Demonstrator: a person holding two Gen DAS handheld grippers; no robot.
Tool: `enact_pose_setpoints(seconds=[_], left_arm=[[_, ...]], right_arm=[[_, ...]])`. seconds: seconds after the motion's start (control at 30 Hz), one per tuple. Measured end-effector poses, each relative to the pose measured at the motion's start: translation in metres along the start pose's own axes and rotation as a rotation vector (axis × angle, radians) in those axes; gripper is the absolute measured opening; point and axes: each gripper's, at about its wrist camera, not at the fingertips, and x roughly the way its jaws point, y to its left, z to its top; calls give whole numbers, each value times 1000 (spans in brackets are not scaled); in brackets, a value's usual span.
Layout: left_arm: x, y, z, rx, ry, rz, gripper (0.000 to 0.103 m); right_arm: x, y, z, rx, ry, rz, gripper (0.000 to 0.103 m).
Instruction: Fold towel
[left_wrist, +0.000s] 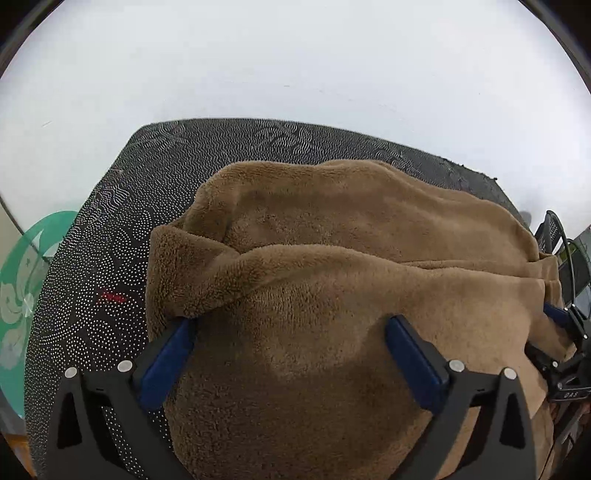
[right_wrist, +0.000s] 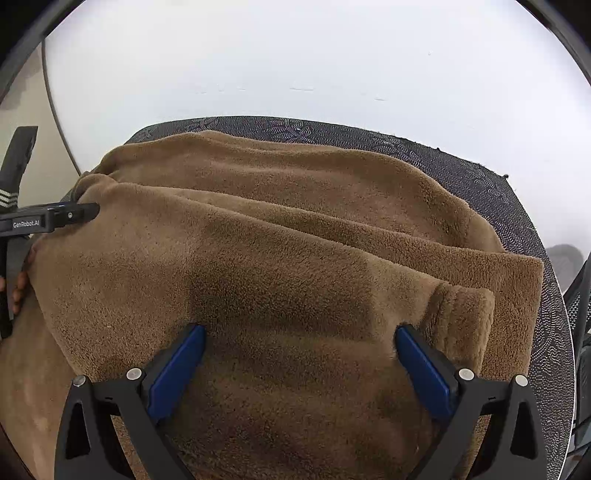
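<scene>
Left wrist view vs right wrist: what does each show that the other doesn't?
Left wrist only: a green and white disc at the left edge and a red mark on the dotted mat. Right wrist only: the towel's ribbed corner folded on top, and fingers behind the left hand-held gripper. Both: the brown towel bunched in folds, jaws wide open over it.

Black grippers, blue finger pads
</scene>
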Motion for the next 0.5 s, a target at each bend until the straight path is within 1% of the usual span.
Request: enact_pose_setpoints(seconds=[0.03,0.2,0.3,0.37,0.43,0.5], left_arm=[[0,0,-1,4,-8,2,102],[2,-14,-2,38,-3,83,102],[-1,-17,-2,32,5,102,102],[-12,-16,-2,10,49,90,102],[-34,-18,-7,31,55,73,103],[-65,-25,-17,103,18,68,103]], right_arm=[[-1,0,0,-1,-1,-2,103],[-6,0,-2,0,-2,-4,103],[-7,-1,-3,6,-3,-2,103],[-13,1,-4,3,-9,-28,103],[-26,5,-7,-6,-21,-79,103],[-54,11,-14,-42,-80,-79,103]])
